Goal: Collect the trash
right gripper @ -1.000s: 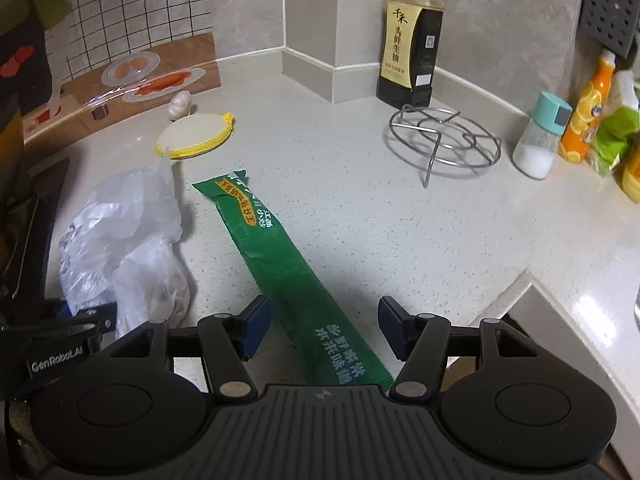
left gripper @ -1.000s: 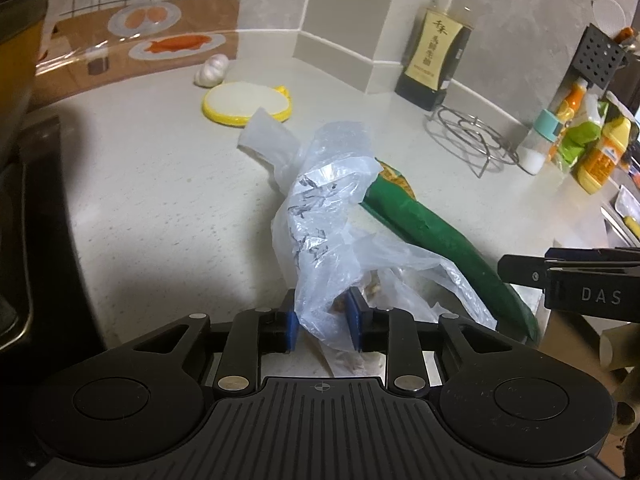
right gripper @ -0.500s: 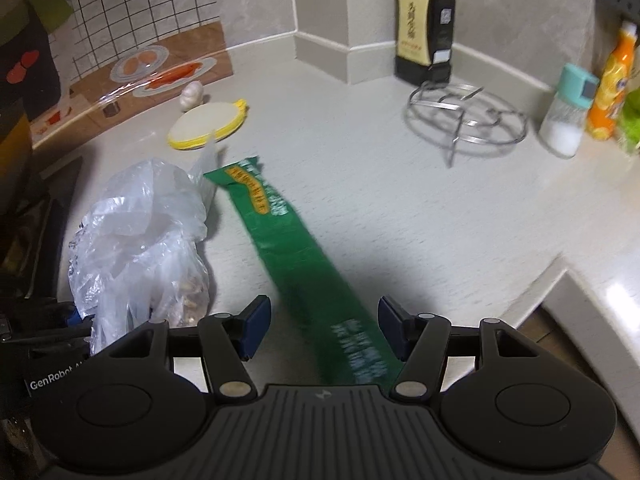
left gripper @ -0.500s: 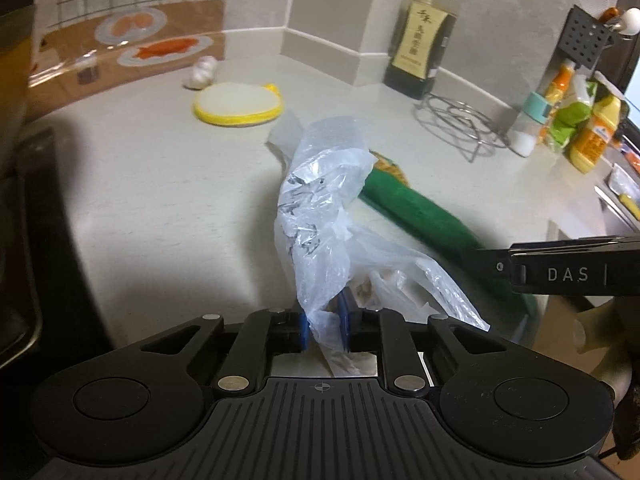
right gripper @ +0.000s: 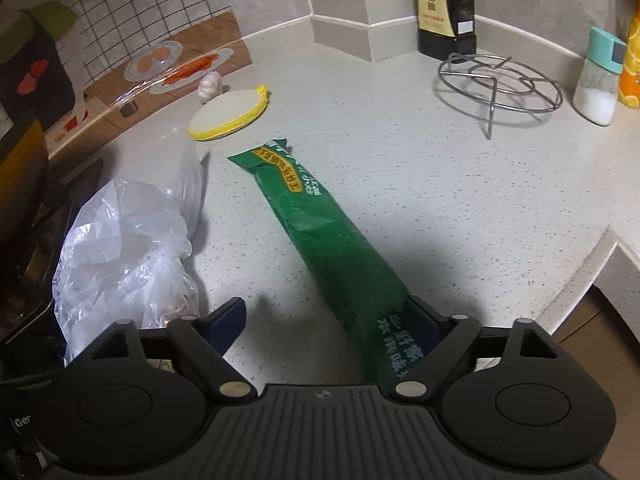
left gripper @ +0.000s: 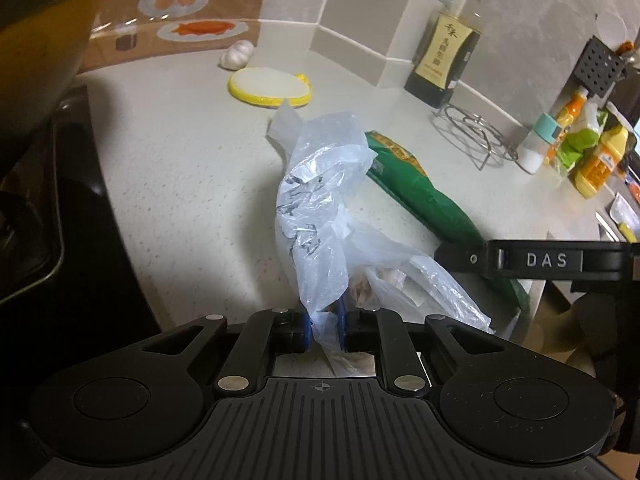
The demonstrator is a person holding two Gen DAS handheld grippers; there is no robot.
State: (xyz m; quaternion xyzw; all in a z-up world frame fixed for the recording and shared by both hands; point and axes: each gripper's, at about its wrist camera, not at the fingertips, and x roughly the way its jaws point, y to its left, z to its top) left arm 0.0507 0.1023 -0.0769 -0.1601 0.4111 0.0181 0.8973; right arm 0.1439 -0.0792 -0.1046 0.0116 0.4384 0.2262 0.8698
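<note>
My left gripper (left gripper: 323, 320) is shut on a crumpled clear plastic bag (left gripper: 320, 208) with scraps inside, at the counter's near edge. The bag also shows in the right wrist view (right gripper: 128, 248), at the left. A long green snack wrapper (right gripper: 320, 236) lies flat on the counter, its near end between the jaws of my right gripper (right gripper: 324, 320), which is open, with the wrapper against the right finger. The wrapper also shows in the left wrist view (left gripper: 416, 192), with my right gripper's finger (left gripper: 460, 258) over its near end.
A yellow-rimmed round pad (right gripper: 228, 116) and a garlic bulb (right gripper: 210, 84) lie at the back. A wire trivet (right gripper: 500, 80), a dark sauce bottle (right gripper: 446, 4), a salt shaker (right gripper: 598, 80) and condiment bottles (left gripper: 592, 148) stand right. A stove (left gripper: 48, 208) is at the left.
My left gripper closed onto the plastic bag. My right gripper moved forward and down over the wrapper's near end, which now lies between its open jaws.
</note>
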